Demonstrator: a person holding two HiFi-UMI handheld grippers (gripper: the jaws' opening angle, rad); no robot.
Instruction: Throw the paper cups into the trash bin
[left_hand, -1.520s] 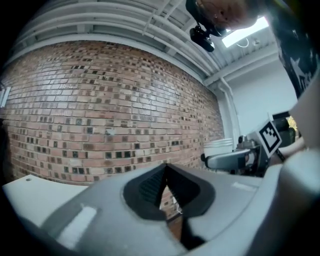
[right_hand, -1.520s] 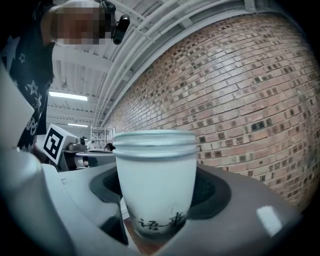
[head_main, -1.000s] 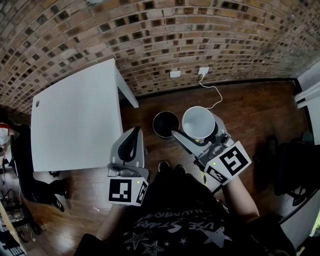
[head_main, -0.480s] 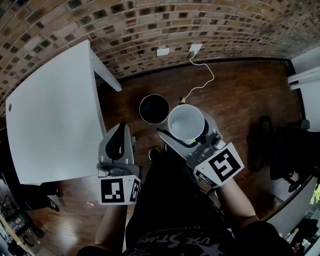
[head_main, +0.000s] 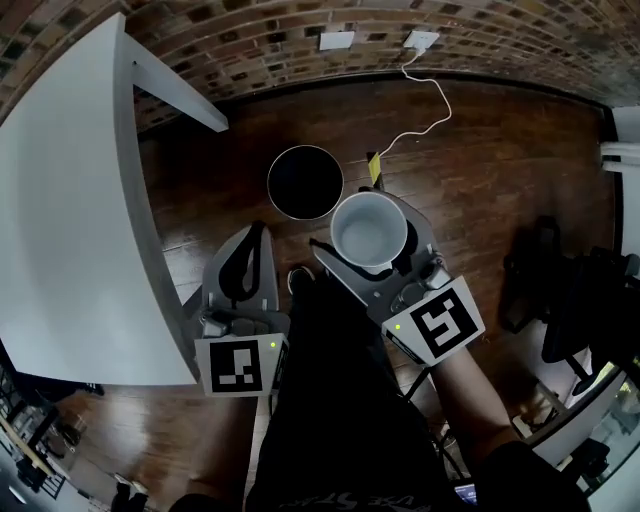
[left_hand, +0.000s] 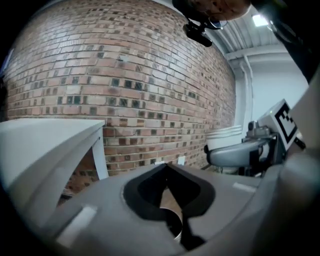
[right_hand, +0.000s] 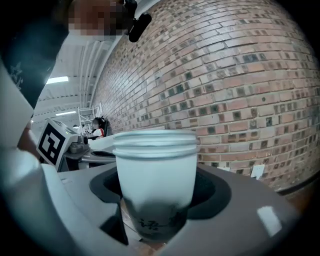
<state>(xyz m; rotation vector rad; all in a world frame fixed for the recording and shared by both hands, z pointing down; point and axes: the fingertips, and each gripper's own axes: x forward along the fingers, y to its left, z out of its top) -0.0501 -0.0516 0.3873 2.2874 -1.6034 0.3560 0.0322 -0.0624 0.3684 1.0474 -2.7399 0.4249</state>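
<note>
In the head view, a stack of white paper cups (head_main: 368, 228) stands upright in my right gripper (head_main: 372, 242), whose jaws are shut on its sides. The round black trash bin (head_main: 305, 182) stands on the wooden floor just up and left of the cups, apart from them. In the right gripper view the cups (right_hand: 155, 175) fill the gap between the jaws of the right gripper (right_hand: 157, 202), with ridged rims on top. My left gripper (head_main: 255, 240) hangs left of the cups and below the bin; its jaws are shut with nothing in them, and its tips meet in the left gripper view (left_hand: 167, 167).
A white table (head_main: 60, 200) takes up the left side, its leg (head_main: 175, 95) reaching toward the brick wall. Wall sockets (head_main: 336, 40) and a white cable (head_main: 425, 110) lie beyond the bin. Dark furniture (head_main: 565, 290) stands at the right. The person's dark shirt fills the bottom.
The right gripper has carried the cups nearer the bin, which now sits just up and left of them. The view has swung down and left. Both grippers keep their states.
</note>
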